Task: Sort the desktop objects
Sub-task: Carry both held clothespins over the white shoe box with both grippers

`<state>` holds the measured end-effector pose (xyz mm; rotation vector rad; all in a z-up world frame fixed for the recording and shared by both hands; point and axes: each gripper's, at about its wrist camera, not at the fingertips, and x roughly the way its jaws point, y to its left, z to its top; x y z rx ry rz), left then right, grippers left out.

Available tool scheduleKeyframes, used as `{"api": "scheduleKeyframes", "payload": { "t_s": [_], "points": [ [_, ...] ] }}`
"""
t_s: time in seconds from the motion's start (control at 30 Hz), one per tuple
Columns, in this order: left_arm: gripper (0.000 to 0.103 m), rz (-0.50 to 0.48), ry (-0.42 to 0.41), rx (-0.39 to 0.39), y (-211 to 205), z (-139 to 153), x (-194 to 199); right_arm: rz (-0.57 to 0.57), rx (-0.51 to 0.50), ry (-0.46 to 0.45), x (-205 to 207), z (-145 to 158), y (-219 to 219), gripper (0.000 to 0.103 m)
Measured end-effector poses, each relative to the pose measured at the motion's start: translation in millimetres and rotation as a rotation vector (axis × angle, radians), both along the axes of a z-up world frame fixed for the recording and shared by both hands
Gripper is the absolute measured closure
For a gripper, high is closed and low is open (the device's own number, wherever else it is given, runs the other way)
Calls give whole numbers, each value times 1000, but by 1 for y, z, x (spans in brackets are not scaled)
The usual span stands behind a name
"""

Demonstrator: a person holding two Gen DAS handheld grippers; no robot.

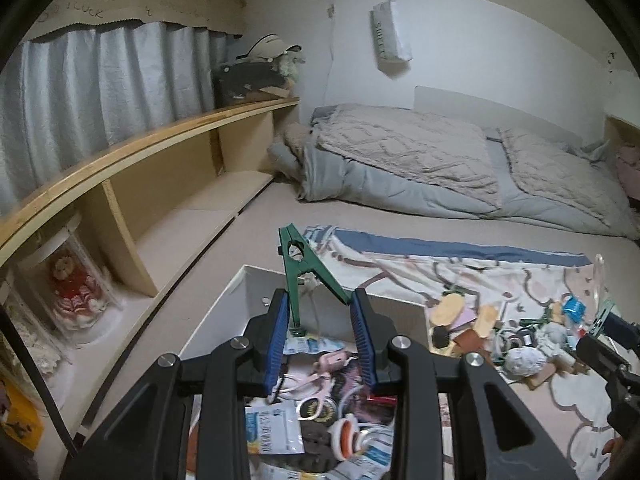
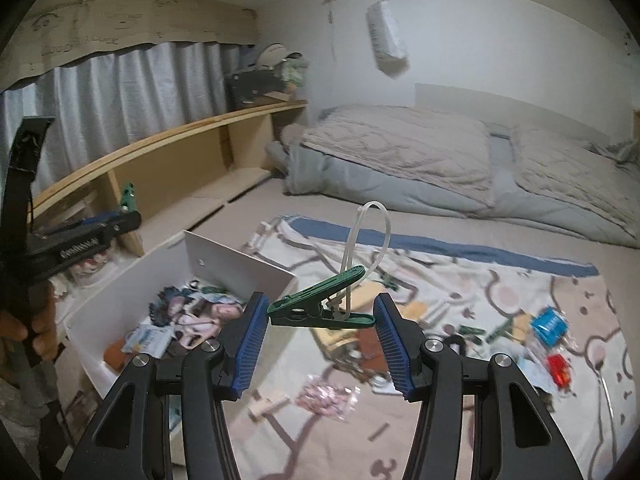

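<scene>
My left gripper is shut on a green clothes peg, which stands up between the blue pads above the white box. The box holds packets, a pink cable and other small items. My right gripper is shut on a second green peg lying crosswise between its pads, with a clear plastic loop rising from it. It hovers just right of the white box, over the patterned blanket. The left gripper with its peg shows at the left edge of the right wrist view.
A pile of small objects lies on the blanket right of the box, and more are scattered there in the right wrist view. A wooden shelf runs along the left. A folded duvet lies behind.
</scene>
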<state>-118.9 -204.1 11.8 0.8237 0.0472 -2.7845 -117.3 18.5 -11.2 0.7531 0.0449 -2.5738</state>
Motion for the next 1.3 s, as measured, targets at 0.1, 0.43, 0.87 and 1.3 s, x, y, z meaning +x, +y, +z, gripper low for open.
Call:
{"api": "scheduleKeyframes", "payload": {
  "t_s": [0.1, 0.43, 0.87, 1.3],
  "points": [
    [72, 24, -16, 1, -8, -6, -6, 32, -10, 2, -2, 1, -13, 48],
    [72, 133, -88, 15, -36, -29, -36, 129, -55, -25, -4, -5, -51, 48],
    [72, 220, -262, 92, -71, -78, -69, 201, -39, -105, -8, -31, -85, 48],
    [41, 222, -347, 112, -69, -100, -82, 228, -26, -162, -17, -51, -97, 48]
  ]
}}
